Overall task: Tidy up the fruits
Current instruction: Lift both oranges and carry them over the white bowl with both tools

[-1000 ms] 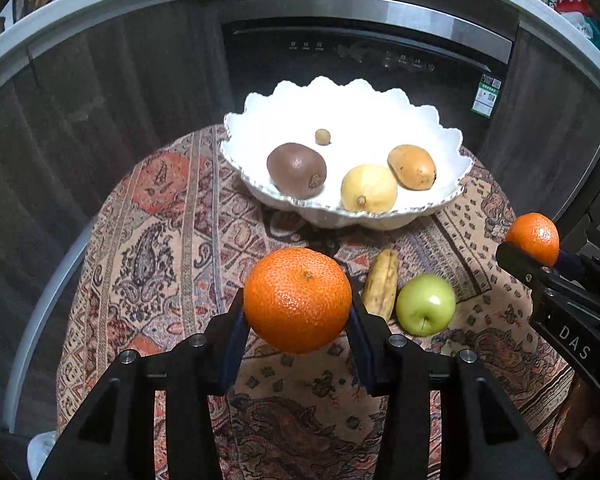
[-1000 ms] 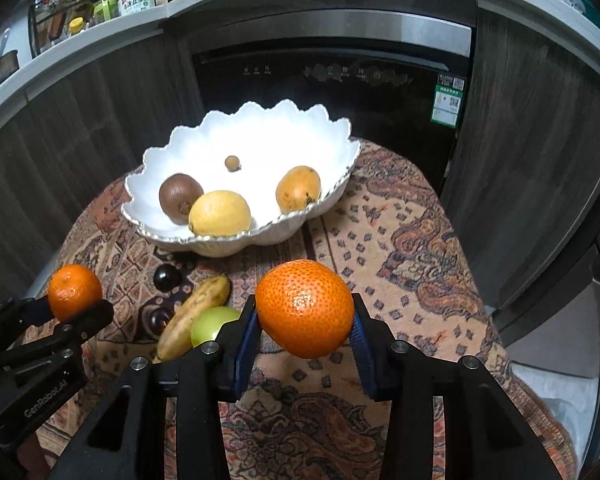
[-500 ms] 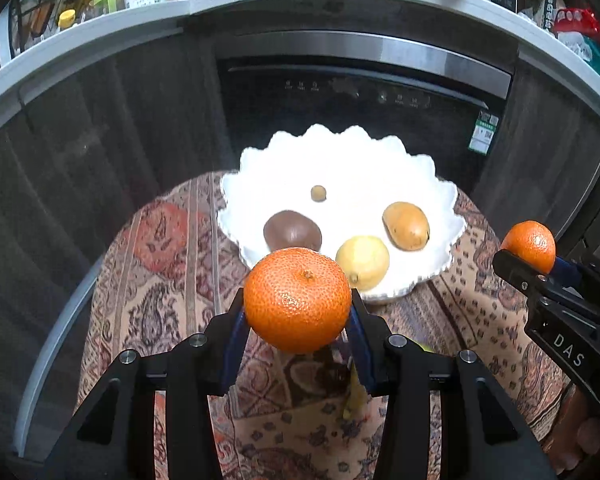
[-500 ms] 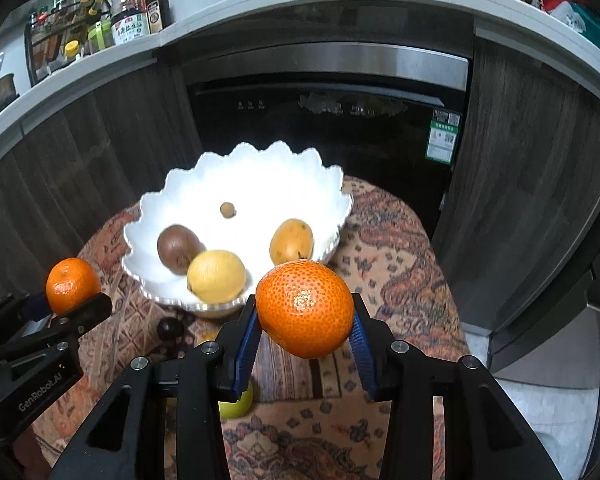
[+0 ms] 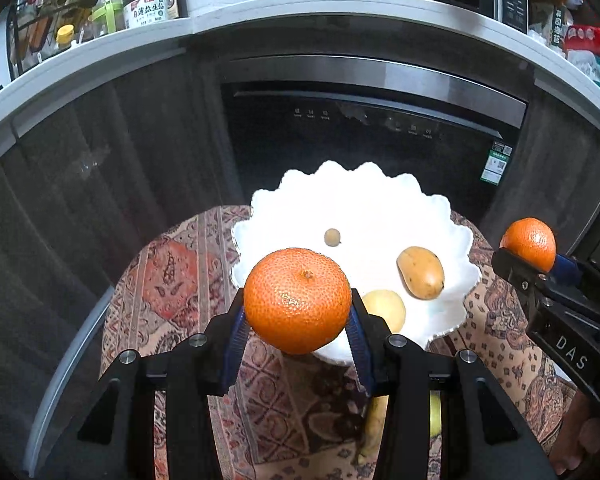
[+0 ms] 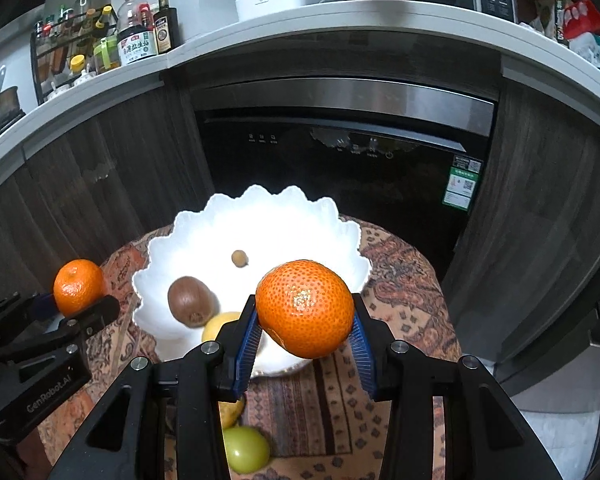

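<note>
**Inspector:** While both mandarins hung in the air over the near side of the scalloped white bowl (image 5: 456, 236), what was the condition of each tool?

**Assistant:** Left tool (image 5: 298, 322) was closed on the left mandarin (image 5: 297, 300), blue pads pressed on either flank, stem scar facing the camera. Right tool (image 6: 305, 330) was likewise clamped on the right mandarin (image 6: 305, 314). Neither fruit touched the bowl or the patterned tabletop (image 6: 400, 276).

**Inspector:** Recommended handling for the placement?

**Assistant:** In my judgement, each tool should be carried past the rim and lowered over bare porcelain before the pads part. A round fruit let go from height would likely roll or knock its neighbours. The free space appeared to lie toward the far side, around the small round brown fruit (image 5: 332, 237). Setting them down one at a time should keep the tools from fouling each other.

**Inspector:** Discrepancies between views?

**Assistant:** Left wrist view showed the mango-like yellow-brown fruit (image 5: 421, 273) in full and part of the lemon (image 5: 386, 312); the kiwi was hidden behind the held mandarin. Right wrist view showed the kiwi (image 6: 190, 301) plainly and a green apple (image 6: 246, 450) on the tabletop below; the yellow-brown fruit was hidden there. An elongated yellow fruit beside the apple was too covered to name.
</note>
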`<state>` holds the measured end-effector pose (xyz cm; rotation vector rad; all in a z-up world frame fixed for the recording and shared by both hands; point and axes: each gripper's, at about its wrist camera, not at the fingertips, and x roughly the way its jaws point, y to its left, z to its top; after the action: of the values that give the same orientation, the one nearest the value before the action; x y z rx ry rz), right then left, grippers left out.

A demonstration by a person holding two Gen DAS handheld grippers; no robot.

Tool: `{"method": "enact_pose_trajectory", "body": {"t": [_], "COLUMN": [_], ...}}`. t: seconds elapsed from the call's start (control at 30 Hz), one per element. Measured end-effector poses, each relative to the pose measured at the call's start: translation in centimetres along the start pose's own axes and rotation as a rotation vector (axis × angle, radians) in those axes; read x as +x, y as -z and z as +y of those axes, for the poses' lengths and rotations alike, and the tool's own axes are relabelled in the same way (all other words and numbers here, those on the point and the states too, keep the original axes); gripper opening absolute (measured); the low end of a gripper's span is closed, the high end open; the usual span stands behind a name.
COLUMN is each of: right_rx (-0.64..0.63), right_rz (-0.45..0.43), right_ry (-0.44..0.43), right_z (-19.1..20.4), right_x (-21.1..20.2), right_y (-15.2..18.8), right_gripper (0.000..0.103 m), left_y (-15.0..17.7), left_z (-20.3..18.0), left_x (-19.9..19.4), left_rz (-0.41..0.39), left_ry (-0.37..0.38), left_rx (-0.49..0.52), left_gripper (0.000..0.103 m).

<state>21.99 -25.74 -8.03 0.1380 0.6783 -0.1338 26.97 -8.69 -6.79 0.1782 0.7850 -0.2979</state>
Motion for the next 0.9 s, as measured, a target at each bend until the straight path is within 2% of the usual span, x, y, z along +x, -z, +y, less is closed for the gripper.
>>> {"method": "enact_pose_trajectory", "body": {"t": [0.47,0.9], "right_rx": [-0.005,-0.01], "right_rz": [0.02,0.049], "right_ry": [-0.001,0.006], "right_z": [0.2,-0.3], "right_x": [3.4,7.9], "right_y": [-2.3,-4.5], "right_gripper": [0.043,0.043], "left_y": [-2.4,-4.8], "left_z": [0.3,0.6], "left_x": [3.5,8.2], "left_rz": [0.022,0.053], "left_ry": [0.004,0.021], "left_rx": [0.001,-0.012], "left_gripper": [0.045,0.045]}}
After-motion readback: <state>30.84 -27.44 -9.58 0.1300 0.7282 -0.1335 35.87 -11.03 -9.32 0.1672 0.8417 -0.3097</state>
